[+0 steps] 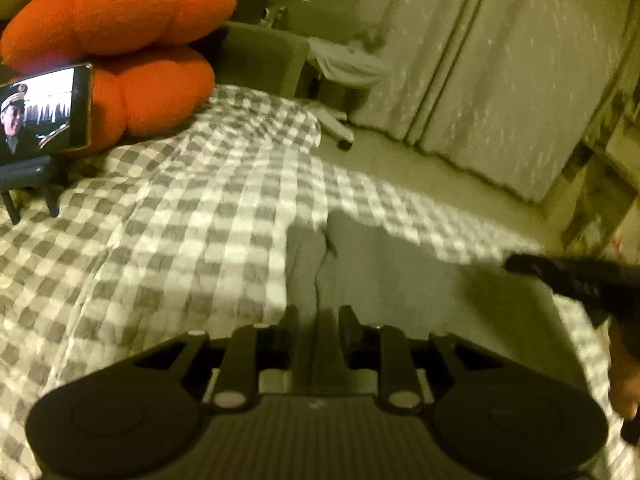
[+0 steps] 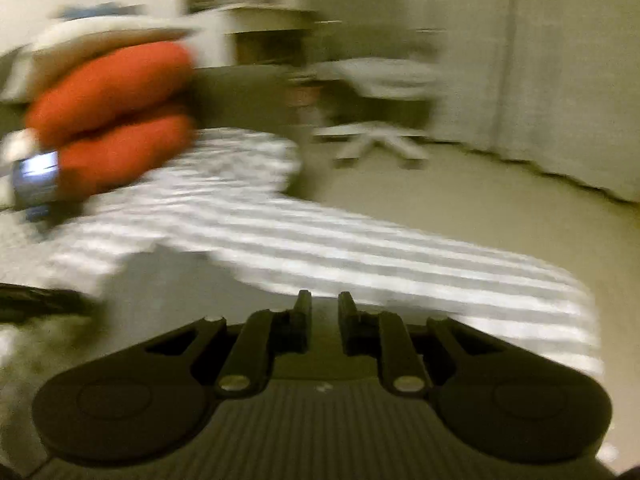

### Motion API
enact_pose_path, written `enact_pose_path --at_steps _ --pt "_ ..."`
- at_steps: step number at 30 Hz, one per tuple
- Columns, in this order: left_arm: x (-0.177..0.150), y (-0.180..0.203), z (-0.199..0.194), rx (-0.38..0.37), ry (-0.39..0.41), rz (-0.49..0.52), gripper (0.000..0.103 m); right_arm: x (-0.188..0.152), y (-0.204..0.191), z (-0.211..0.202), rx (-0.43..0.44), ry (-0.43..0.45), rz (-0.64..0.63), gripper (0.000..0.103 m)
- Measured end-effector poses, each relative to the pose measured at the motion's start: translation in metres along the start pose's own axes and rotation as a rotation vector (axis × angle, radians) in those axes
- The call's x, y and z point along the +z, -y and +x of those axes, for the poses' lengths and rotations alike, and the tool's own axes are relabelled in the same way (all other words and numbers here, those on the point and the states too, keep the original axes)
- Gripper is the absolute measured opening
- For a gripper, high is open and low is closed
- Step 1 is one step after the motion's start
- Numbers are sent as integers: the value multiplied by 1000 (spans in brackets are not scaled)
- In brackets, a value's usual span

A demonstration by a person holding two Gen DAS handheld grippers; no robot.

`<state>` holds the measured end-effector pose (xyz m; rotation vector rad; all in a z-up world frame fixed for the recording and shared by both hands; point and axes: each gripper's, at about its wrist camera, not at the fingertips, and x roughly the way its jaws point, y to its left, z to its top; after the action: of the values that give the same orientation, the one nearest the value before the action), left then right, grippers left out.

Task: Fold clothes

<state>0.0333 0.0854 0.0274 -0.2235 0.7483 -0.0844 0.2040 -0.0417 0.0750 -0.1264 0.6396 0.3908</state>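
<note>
Grey cloth, one garment (image 1: pixel 384 272), lies flat on the checked bedspread (image 1: pixel 168 216) near the bed's edge, spread where both tools can reach its border, which suits a fold. One left gripper (image 1: pixel 319 314) hangs just above it, its jaws a narrow gap apart; a fold or dark cord of the garment runs up toward that gap, but I cannot tell whether the pads press it. One right gripper (image 2: pixel 324 300) shows a similar narrow gap in its own badly smeared view, with nothing visibly between the jaws; from the left view it reaches in over the garment's right side. Two stacked orange cushions (image 1: pixel 120 40) sit at the head end, likely pushed aside to free space. One phone (image 1: pixel 40 116) stands propped on a small stand beside them, screen lit.
</note>
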Motion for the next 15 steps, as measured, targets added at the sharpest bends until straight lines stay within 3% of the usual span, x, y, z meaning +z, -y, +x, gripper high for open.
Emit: enact_pose_path --at_steps 5,7,9,13,15 --pt "-6 -6 8 20 -46 -19 23 17 -53 34 251 -65 -97 19" --pt "-5 -7 7 16 -54 -27 23 22 -67 52 280 -113 -117 19" --pt "-5 -10 9 8 -62 -39 23 22 -73 76 266 -165 -111 18" --pt "-4 -13 11 3 -69 -47 23 31 -76 95 220 -115 -72 3" --pt "-4 -13 11 1 -72 -52 23 36 -79 99 153 -79 -75 3"
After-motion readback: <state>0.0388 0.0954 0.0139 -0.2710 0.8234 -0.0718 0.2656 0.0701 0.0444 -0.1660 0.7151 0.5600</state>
